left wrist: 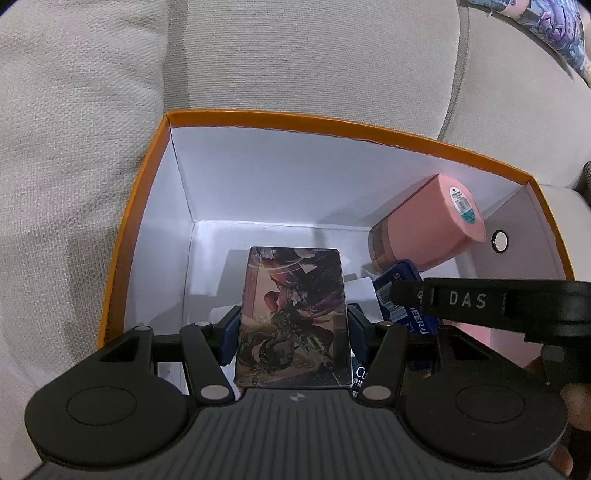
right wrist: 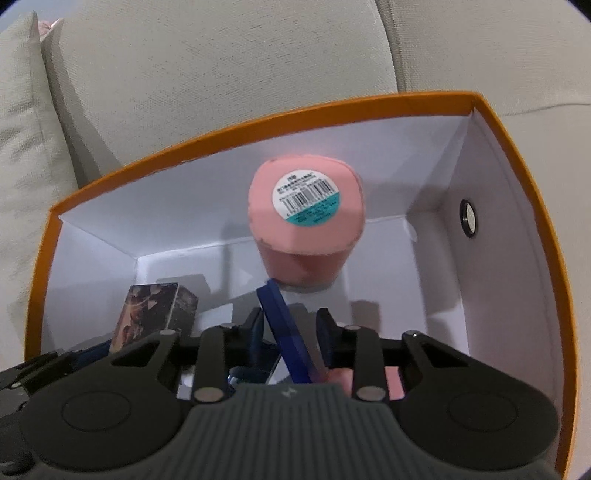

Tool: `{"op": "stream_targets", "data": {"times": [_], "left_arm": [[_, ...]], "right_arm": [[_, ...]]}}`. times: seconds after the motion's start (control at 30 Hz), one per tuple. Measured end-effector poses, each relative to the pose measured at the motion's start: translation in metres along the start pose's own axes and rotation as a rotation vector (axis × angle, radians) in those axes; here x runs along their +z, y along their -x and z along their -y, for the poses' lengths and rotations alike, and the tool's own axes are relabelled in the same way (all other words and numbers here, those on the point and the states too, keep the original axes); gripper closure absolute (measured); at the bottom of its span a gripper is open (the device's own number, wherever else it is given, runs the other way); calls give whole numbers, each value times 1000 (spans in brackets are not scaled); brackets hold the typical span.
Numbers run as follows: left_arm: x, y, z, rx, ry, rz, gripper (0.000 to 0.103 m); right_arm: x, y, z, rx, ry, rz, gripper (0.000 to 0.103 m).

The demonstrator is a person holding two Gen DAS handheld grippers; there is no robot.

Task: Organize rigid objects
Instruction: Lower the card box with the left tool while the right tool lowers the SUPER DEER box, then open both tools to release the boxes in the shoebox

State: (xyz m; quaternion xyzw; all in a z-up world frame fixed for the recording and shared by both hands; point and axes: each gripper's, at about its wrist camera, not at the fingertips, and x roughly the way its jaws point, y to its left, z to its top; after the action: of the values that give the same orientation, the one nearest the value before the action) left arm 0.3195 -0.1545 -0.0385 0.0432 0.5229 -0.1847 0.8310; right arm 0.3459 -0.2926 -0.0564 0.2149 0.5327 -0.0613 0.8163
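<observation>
An orange box (left wrist: 122, 236) with white inside walls sits on a beige sofa. My left gripper (left wrist: 293, 325) is shut on an illustrated card pack (left wrist: 293, 314) and holds it inside the box. A pink cup (left wrist: 424, 225) lies tilted, bottom up, at the box's right side; its barcode sticker (right wrist: 306, 201) faces the right wrist camera. A dark blue flat case (right wrist: 286, 332) leans between the fingers of my right gripper (right wrist: 291, 328), whose jaws stand apart with a gap on the case's right. The card pack (right wrist: 147, 314) shows at left in the right wrist view.
The box (right wrist: 517, 184) has a round metal eyelet (right wrist: 468, 218) in its right wall. Beige sofa cushions (left wrist: 295, 55) rise behind the box. A patterned purple fabric (left wrist: 554, 33) lies at the top right. Something pink (right wrist: 391, 384) lies under my right gripper.
</observation>
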Motion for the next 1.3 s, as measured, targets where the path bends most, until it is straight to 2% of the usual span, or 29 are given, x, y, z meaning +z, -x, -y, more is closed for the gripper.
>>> {"op": "stream_targets", "data": {"times": [0.23, 0.67, 0.97, 1.3], "left_arm": [[-2, -1, 4, 10, -24, 1, 37], [0, -4, 2, 9, -9, -7, 32], [1, 0, -3, -19, 9, -21, 31], [9, 12, -4, -26, 36, -33, 32]], "right_arm": [[2, -4, -3, -24, 24, -35, 71], [-1, -4, -2, -46, 36, -22, 73], [-11, 5, 0, -19, 62, 8, 71], [-16, 29, 1, 4, 84, 48, 61]]}}
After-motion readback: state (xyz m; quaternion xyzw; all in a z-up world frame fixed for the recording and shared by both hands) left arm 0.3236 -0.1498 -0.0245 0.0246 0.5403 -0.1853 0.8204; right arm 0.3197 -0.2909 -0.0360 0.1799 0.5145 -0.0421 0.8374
